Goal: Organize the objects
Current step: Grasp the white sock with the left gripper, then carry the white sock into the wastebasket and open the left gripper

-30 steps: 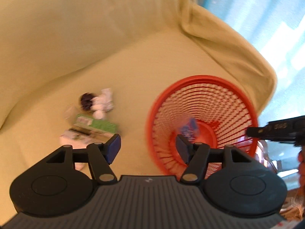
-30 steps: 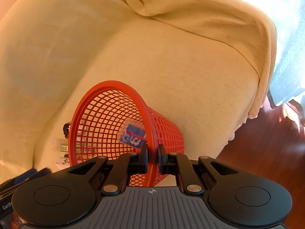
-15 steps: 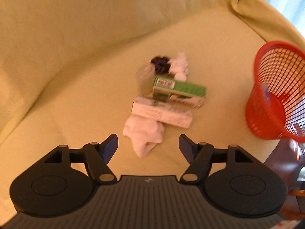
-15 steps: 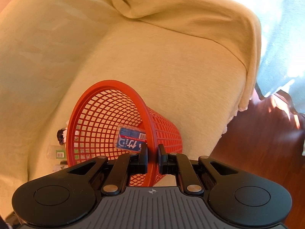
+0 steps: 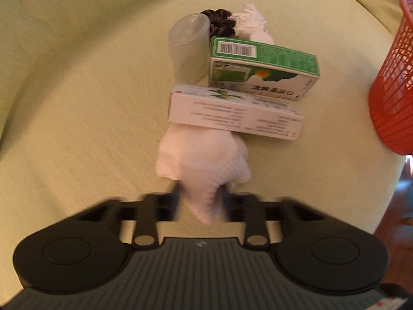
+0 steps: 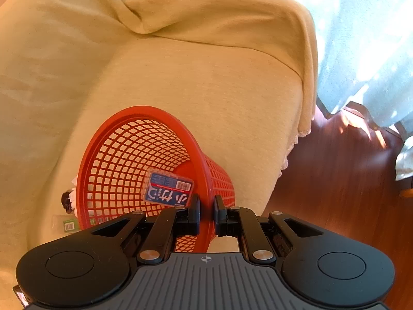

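**Left wrist view: white cloth between the fingers; basket rim clamped on the right**

Left wrist view. The left gripper (image 5: 200, 196) is seen at 6 o'clock, its fingers blurred and drawn in on either side of the near tip of a white cloth (image 5: 204, 157). Contact on both sides appears likely, but a firm hold cannot be confirmed through the blur. Beyond the cloth, toward 12 o'clock, a white box (image 5: 232, 112) is laid across its far edge. A green box (image 5: 260, 68) is set just behind and partly over the white box. A clear plastic cup (image 5: 187, 49) is lying on its side at the green box's 9 o'clock. A dark scrunchie (image 5: 218, 23) and a crumpled white tissue (image 5: 249, 23) are found farthest out, touching one another. All items are resting on a yellow-covered sofa (image 5: 77, 103). The red basket (image 5: 389, 98) is cut by the frame edge at 3 o'clock.

Right wrist view. The right gripper (image 6: 206, 215) is closed down to a narrow gap on the rim of the red basket (image 6: 124, 155), which is tipped with its mouth toward 10 o'clock. A blue-labelled packet (image 6: 167, 191) is lying inside against the mesh. At 9 o'clock, past the basket, the scrunchie (image 6: 67, 201) and part of the green box (image 6: 69, 224) are glimpsed. Wooden floor (image 6: 335, 180) is recorded at 3 o'clock, and a pale curtain (image 6: 361, 38) at 1 o'clock.
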